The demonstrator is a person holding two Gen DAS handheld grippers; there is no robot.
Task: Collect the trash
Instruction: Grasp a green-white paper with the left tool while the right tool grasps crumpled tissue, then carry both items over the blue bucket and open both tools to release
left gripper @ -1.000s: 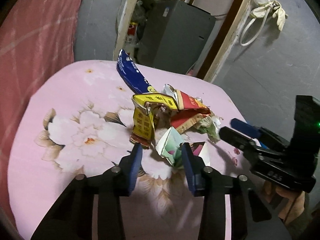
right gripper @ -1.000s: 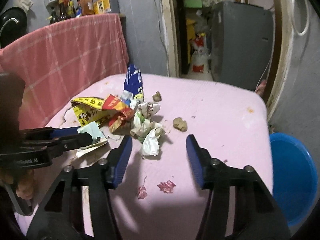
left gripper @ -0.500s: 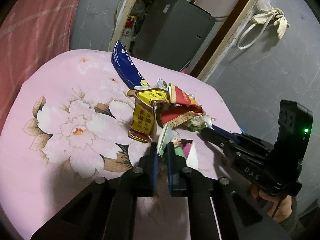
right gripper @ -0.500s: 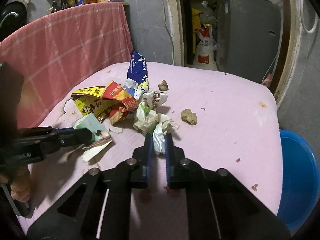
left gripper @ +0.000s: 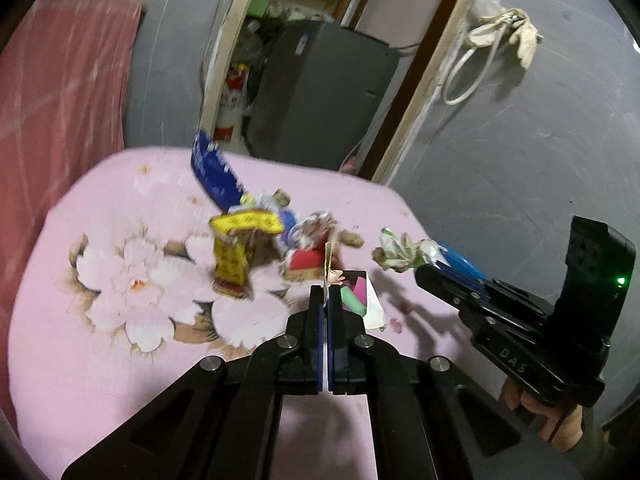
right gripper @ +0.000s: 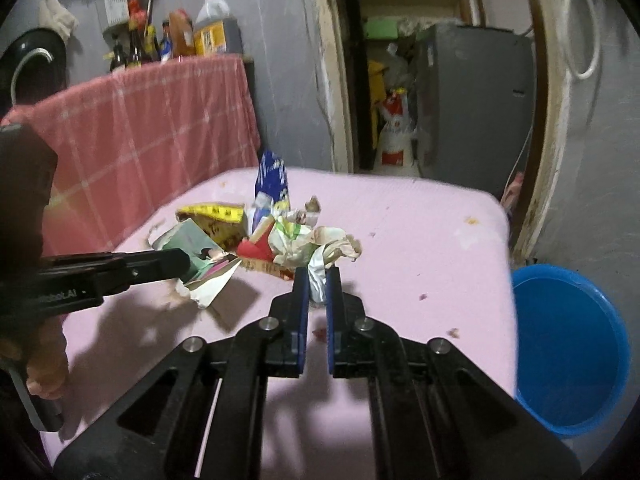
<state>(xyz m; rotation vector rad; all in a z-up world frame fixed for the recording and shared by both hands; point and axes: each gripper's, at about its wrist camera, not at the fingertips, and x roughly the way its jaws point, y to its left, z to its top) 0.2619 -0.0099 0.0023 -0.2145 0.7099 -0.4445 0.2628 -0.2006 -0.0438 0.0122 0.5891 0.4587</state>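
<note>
right tool (left gripper: 430, 270) – "DAS", left tool (right gripper: 182, 266) – "…obot.AI"

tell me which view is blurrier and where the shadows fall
Left wrist view: motion blur smears the yellow wrapper and blue packet. Right wrist view: sharper on the crumpled wrapper; a dark shadow lies on the pink tablecloth under the left gripper.

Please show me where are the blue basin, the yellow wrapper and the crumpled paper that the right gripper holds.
blue basin (right gripper: 568, 352): right wrist view, inner bottom.
yellow wrapper (left gripper: 234, 266): left wrist view, hanging front face.
crumpled paper (right gripper: 304, 242): right wrist view, wad above the right gripper (right gripper: 317, 280).
</note>
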